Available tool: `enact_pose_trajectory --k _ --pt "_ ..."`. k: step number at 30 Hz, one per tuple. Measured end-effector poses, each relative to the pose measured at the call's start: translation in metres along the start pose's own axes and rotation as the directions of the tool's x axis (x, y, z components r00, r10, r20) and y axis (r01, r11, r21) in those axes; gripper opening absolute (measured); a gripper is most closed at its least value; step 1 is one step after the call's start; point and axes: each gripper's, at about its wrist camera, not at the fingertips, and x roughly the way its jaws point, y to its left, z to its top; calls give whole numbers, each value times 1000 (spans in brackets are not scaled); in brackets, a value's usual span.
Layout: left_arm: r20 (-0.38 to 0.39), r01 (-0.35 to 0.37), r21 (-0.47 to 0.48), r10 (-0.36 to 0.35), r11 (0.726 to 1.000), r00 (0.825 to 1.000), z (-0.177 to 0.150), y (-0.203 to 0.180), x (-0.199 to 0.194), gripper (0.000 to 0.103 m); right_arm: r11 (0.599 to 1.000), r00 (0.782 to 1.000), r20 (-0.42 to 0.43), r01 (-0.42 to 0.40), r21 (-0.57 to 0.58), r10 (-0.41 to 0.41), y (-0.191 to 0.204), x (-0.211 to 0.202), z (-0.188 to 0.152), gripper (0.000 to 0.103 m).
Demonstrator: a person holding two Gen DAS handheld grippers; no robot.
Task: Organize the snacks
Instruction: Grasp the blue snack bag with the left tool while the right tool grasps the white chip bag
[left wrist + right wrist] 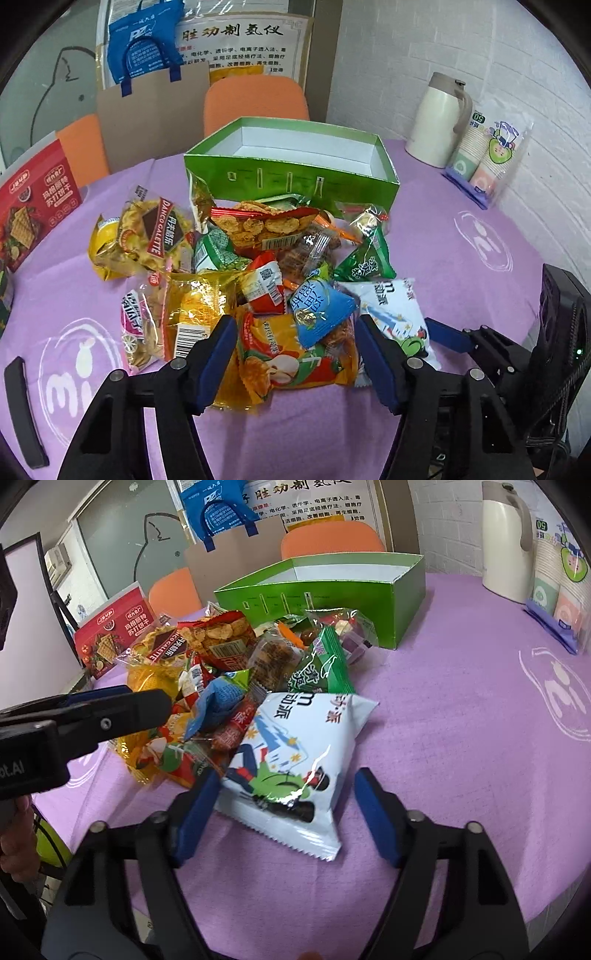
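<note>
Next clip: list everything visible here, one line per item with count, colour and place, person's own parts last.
snack packets: a pile of many, mixed colours, table centre
white packet: one, nearest edge of the pile, between the right claw's fingers
green box: one, open, white inside, behind the pile
red box: one, table's left edge
jug: one, cream, far right
paper cups pack: one, pastel, beside the jug
tablecloth: one, purple
orange chairs: two, behind the table
blue bag: one, on the wall
left claw: open, over an orange packet
right claw: open
hand: one, lower left
</note>
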Motion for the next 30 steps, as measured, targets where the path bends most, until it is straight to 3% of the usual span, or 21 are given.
enact_pose_trajectory --k 8,9,10,12,14,19,23,24,25,27,29,30 --pt "-35 59 42 -57 997 998 7 -12 20 67 997 997 11 74 35 -75 -33 -9 4 66" --pt "-40 62 51 -60 997 997 9 -15 24 63 997 997 8 70 41 -71 -34 -9 5 66" --pt "-52 67 59 -64 996 997 11 -16 29 54 997 998 3 65 44 -65 -35 -9 4 69" --pt "-98 75 51 -69 996 993 12 -15 42 50 997 998 3 68 31 -68 -34 -7 5 72" --pt "-132 76 20 -73 997 989 10 -10 53 50 997 997 1 82 -14 -82 -28 -4 4 79" --pt "-124 84 5 -83 996 989 8 -5 53 50 993 994 -30 100 -67 -102 -18 5 5 92" --pt "-111 94 -32 -97 995 989 6 1 51 50 989 993 -44 101 -109 -106 -15 6 4 94" --pt "-110 91 -34 -94 995 989 6 1 51 50 985 992 -36 118 -126 -124 -13 7 2 92" --pt "-113 85 -27 -88 996 990 6 1 52 49 979 988 -18 147 -138 -151 -11 6 0 83" --pt "-110 78 10 -76 997 991 7 -6 51 37 976 985 9 171 -138 -171 -12 5 -2 70" --pt "-116 77 27 -73 997 991 7 -12 50 36 983 988 19 155 -101 -154 -18 1 0 27" --pt "-110 77 36 -73 996 991 7 -14 47 36 991 994 7 113 -75 -113 -22 0 2 15"
